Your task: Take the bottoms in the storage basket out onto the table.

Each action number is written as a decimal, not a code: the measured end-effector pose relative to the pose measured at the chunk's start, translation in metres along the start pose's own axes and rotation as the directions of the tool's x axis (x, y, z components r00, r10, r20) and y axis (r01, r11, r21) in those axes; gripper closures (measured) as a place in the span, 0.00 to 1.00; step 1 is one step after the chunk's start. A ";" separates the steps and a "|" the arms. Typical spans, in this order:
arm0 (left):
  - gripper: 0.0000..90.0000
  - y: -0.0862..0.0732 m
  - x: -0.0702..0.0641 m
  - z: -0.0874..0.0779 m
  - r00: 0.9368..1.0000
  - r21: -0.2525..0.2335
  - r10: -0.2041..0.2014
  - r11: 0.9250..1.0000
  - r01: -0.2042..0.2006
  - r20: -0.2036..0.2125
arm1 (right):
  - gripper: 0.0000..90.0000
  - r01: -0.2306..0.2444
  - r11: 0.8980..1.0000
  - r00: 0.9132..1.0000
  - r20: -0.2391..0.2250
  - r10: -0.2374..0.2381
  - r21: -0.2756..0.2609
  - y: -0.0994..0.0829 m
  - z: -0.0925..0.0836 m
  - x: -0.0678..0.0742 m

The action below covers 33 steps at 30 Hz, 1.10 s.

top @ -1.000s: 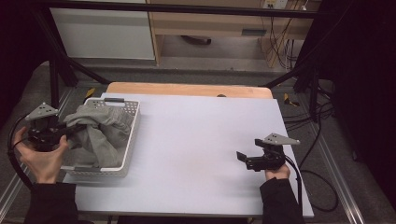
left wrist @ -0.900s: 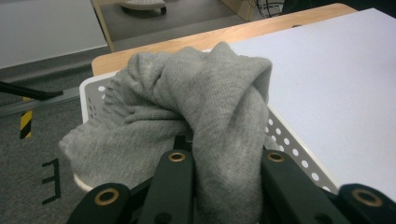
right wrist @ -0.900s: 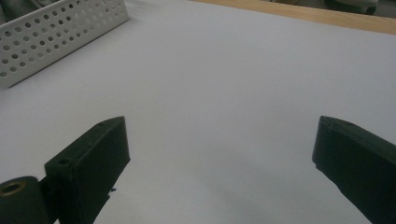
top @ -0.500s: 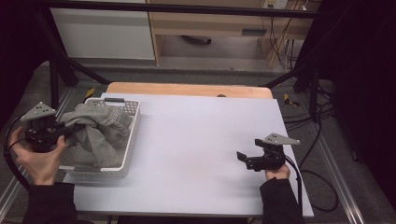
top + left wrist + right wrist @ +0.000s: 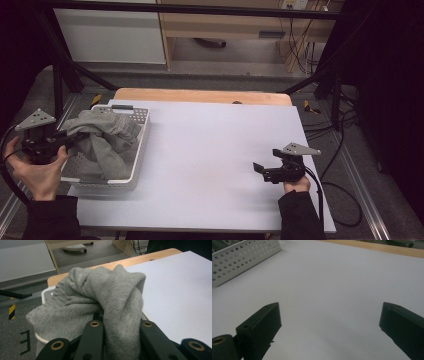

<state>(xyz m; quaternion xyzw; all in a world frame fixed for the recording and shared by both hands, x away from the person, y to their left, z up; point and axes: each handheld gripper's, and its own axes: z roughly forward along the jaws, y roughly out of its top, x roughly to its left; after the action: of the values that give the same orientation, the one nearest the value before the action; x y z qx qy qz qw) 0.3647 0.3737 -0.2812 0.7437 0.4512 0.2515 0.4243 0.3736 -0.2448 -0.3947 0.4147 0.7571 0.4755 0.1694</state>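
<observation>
With your left gripper [image 5: 65,142] fingers clenched on the grey garment [image 5: 102,140] half-lifted from the white basket [image 5: 137,150] and your right gripper [image 5: 260,170] released over the bench [image 5: 210,150], a trailing fold could drag the basket.

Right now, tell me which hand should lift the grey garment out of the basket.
Left. Its tongs are already shut on the grey garment at the white basket; the right tongs stand open, far across the table.

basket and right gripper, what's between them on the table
Nothing: bare white table between basket and right gripper, seen in the high view.
</observation>
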 end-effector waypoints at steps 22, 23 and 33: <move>0.89 0.009 -0.002 -0.015 1.000 -0.040 0.000 0.999 0.001 0.029 | 0.05 -0.002 1.000 1.000 0.000 0.002 -0.001 0.000 0.000 0.000; 0.89 0.009 -0.002 -0.015 1.000 -0.042 -0.001 0.999 0.002 0.029 | 0.05 0.001 1.000 1.000 -0.001 -0.001 -0.002 0.000 0.000 0.000; 0.89 0.015 -0.004 -0.017 0.999 -0.047 0.005 0.999 -0.004 0.032 | 0.05 -0.003 1.000 1.000 0.001 0.003 -0.005 0.000 0.000 0.000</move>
<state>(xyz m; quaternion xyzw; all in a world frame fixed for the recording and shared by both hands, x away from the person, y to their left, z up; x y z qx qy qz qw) 0.3562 0.3734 -0.2597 0.7385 0.4365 0.2509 0.4485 0.3736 -0.2445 -0.3946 0.4155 0.7553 0.4775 0.1703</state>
